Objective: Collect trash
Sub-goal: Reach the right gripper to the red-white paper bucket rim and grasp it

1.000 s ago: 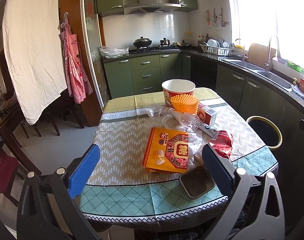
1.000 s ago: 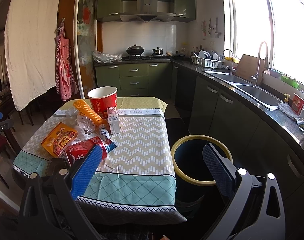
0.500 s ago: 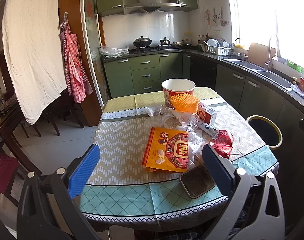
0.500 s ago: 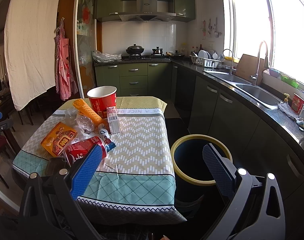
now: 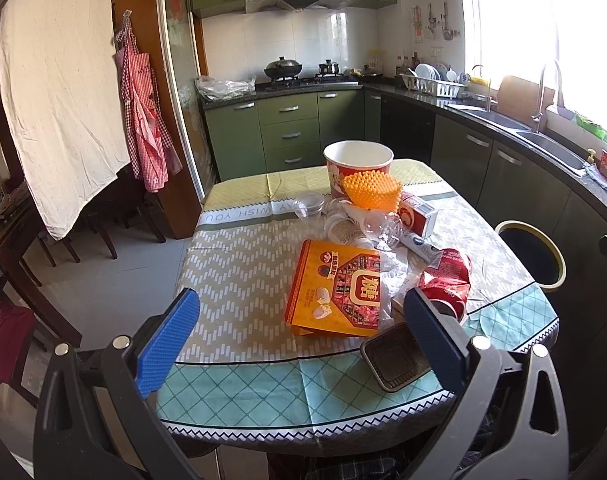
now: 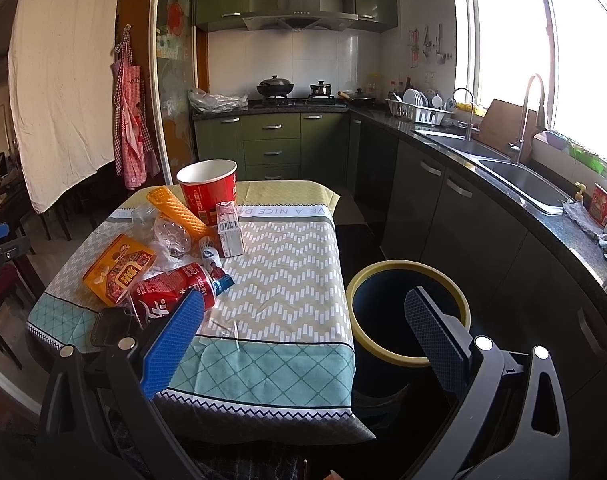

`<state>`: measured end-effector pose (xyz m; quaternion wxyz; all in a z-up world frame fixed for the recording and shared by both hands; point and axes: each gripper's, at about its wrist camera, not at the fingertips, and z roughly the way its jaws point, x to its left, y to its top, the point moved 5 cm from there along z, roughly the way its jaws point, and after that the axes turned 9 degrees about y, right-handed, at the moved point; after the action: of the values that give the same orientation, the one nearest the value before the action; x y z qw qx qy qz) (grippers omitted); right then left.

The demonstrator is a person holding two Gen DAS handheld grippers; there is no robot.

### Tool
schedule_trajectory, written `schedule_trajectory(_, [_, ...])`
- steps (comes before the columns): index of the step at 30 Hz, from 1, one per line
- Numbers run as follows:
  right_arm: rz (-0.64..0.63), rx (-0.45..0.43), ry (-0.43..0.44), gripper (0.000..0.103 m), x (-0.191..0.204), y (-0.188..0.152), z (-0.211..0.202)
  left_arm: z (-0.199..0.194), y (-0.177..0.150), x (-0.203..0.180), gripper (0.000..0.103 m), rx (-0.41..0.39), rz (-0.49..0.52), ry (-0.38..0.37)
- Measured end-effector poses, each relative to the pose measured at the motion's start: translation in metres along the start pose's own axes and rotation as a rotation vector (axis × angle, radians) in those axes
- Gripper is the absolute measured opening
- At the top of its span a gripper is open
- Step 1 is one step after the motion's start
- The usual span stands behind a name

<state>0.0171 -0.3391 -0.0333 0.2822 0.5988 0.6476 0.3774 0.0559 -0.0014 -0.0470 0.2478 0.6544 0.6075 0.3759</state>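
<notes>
both the left gripper (image 5: 301, 334) and right gripper (image 6: 303, 330) are held spread and empty short of the table's (image 5: 239, 264) near edge. the trash is piled toward the right edge, beside the bin (image 6: 409, 312); the crushed can (image 6: 171, 294) is best taken first, gripped across its body.

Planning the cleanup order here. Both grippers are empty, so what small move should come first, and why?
Probably ease the open right gripper forward and left onto the crushed red can. It lies nearest that gripper on the table, and the yellow-rimmed bin stands just beside, so the carry is short.
</notes>
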Motion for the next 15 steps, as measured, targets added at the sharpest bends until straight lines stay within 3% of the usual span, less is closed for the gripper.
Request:
schedule_trajectory(9, [-0.052, 0.106, 0.103, 0.099, 0.002, 0.07, 0.05, 0.068, 0.025, 0.002, 0.097, 0.201, 0.022, -0.044])
schedule_trajectory(15, [0.012, 0.233, 0.234, 0.099, 0.009, 0.122, 0.118, 0.103, 0.054, -0.019, 0.095, 0.261, 0.067, -0.082])
